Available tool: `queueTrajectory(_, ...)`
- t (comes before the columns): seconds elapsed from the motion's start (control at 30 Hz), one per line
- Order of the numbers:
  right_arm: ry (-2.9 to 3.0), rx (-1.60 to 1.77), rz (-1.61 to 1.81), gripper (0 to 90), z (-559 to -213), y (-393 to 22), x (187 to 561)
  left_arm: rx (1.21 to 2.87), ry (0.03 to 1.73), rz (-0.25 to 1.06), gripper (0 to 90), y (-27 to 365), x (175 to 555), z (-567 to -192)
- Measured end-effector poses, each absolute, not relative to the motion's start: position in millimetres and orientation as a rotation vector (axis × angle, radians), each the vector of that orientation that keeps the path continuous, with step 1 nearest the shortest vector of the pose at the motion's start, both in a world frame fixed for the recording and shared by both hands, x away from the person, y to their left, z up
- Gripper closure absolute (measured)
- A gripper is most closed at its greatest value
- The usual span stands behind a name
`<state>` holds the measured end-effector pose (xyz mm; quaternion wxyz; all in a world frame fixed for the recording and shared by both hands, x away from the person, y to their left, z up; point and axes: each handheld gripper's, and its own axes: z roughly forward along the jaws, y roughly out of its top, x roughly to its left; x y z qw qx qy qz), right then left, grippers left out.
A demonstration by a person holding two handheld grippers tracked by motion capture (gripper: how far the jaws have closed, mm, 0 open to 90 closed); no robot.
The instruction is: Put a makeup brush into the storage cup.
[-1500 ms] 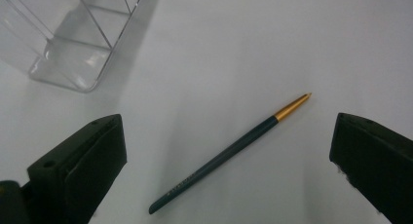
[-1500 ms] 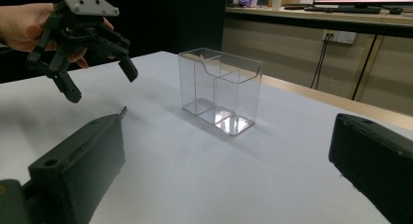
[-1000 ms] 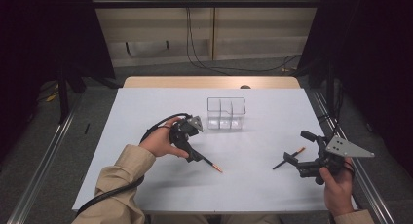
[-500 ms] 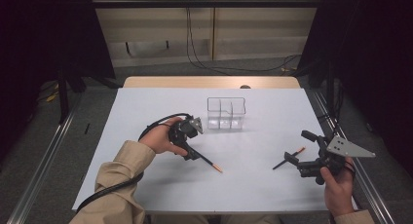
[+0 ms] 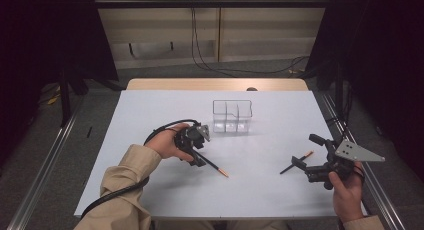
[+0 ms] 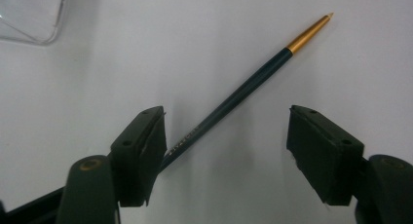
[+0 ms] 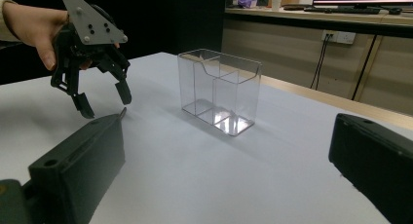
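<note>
Small print on the pencil (image 6: pixel 253 78) is being shown too blurred to read. The left gripper (image 6: pixel 224 146) jaws, just closing, are being held apart around it; the right gripper (image 7: pixel 229 170) jaws are being held apart, empty.

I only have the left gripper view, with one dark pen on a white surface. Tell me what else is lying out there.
Observer: A second dark pen lies on the white table, beside the fingers of the right gripper.
Operator: Report whether that gripper has hold of it.
Observer: It does not. In the right gripper view its fingers stand wide apart with nothing between them.
Operator: Describe the clear thing at my top corner.
Observer: It is a clear organizer standing upright near the middle of the table. It is divided into compartments, and all of them are empty.
</note>
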<state>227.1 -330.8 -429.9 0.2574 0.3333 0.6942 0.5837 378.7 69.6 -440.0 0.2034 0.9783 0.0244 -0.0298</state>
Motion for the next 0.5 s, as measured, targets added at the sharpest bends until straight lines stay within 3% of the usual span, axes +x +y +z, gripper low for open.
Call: queueTrajectory(0.5, 1.882, 0.908, 1.584, 0.0, -429.9, -331.8, 226.5, 2.732, 0.048, -0.107, 38.3, 65.3, 382.0, -446.5)
